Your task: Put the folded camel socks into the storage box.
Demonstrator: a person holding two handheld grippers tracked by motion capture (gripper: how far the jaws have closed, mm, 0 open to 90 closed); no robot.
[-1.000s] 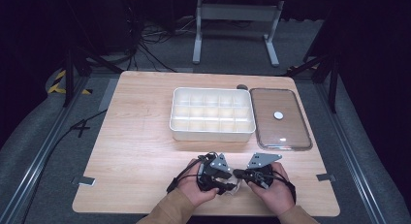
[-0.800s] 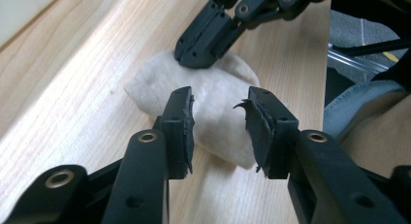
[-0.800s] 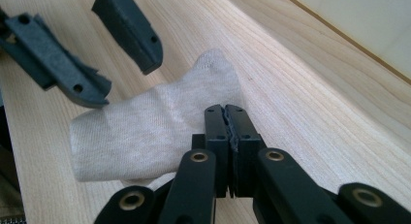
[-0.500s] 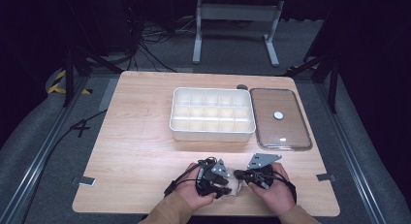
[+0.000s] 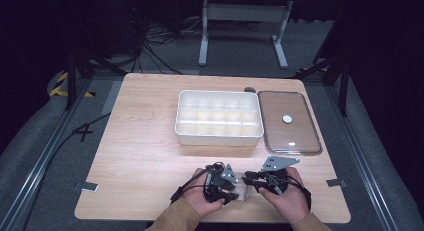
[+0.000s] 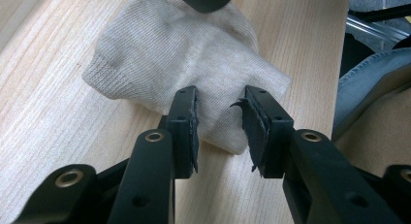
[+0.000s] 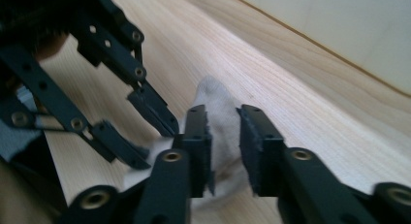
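Observation:
A crumpled off-white knitted cloth (image 5: 243, 192) lies on the wooden table (image 5: 145, 156) close to its front edge, between my two grippers. My left gripper (image 5: 231, 194) comes at it from the left. Its jaws stand apart over the cloth's near edge (image 6: 184, 54) with the pads clear of it, after narrowing a little. My right gripper (image 5: 249, 180) comes from the right. Its jaws have just been opening and now stand apart with a fold of the cloth (image 7: 213, 95) between them, loose. The left gripper's fingers (image 7: 148, 110) show just left of that fold.
A white compartment tray (image 5: 219, 137) stands at the table's middle back, its cells bare. A clear lid (image 5: 280, 103) with a white knob lies flat to its right. The table's front edge runs just below both hands.
Both hands stay near the front edge. The left gripper has edged toward the right one, and more of the white cloth shows between them.

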